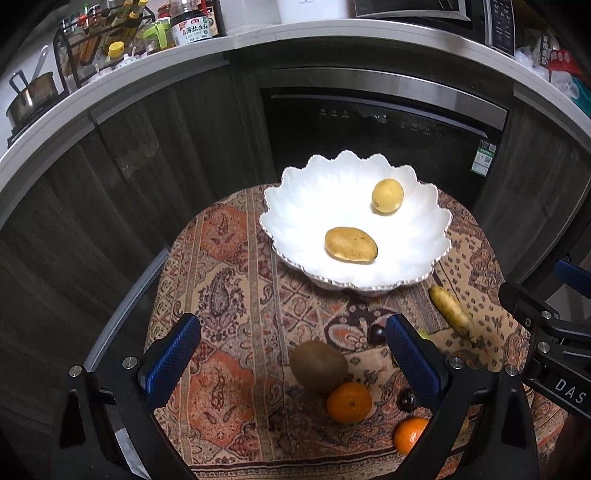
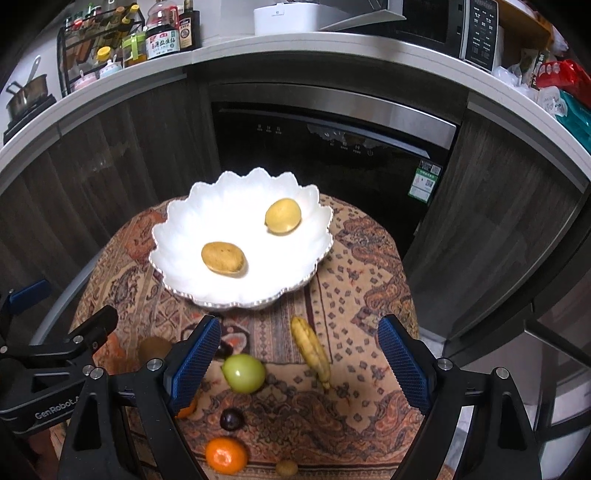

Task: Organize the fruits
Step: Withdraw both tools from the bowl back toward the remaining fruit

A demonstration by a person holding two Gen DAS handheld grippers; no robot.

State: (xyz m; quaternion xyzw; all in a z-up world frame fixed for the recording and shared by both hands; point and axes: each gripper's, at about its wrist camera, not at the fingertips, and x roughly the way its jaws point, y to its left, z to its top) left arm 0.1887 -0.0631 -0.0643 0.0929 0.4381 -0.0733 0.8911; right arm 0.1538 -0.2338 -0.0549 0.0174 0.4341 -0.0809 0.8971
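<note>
A white scalloped bowl (image 1: pixel 295 206) (image 2: pixel 177 229) stands at the far side of the patterned cloth and holds a mango (image 1: pixel 351 244) (image 2: pixel 222 257) and a round yellow fruit (image 1: pixel 387 195) (image 2: pixel 283 216). On the cloth in front of it lie a kiwi (image 1: pixel 318 365), two oranges (image 1: pixel 349 401) (image 1: pixel 410 435), dark plums (image 1: pixel 376 334) (image 2: pixel 232 419), a green apple (image 2: pixel 243 373) and a yellow ridged fruit (image 1: pixel 448 308) (image 2: pixel 310 347). My left gripper (image 1: pixel 291 363) hangs open above the kiwi. My right gripper (image 2: pixel 299 365) is open above the apple and the ridged fruit.
The small cloth-covered table (image 1: pixel 229 280) stands before dark cabinets and a built-in black appliance (image 1: pixel 384 125). The counter above carries a bottle rack (image 1: pixel 103 40), a pot (image 1: pixel 29 98) and a microwave (image 2: pixel 436 26). An orange (image 2: pixel 226 456) and a small kiwi (image 2: pixel 286 468) lie near the table's front edge.
</note>
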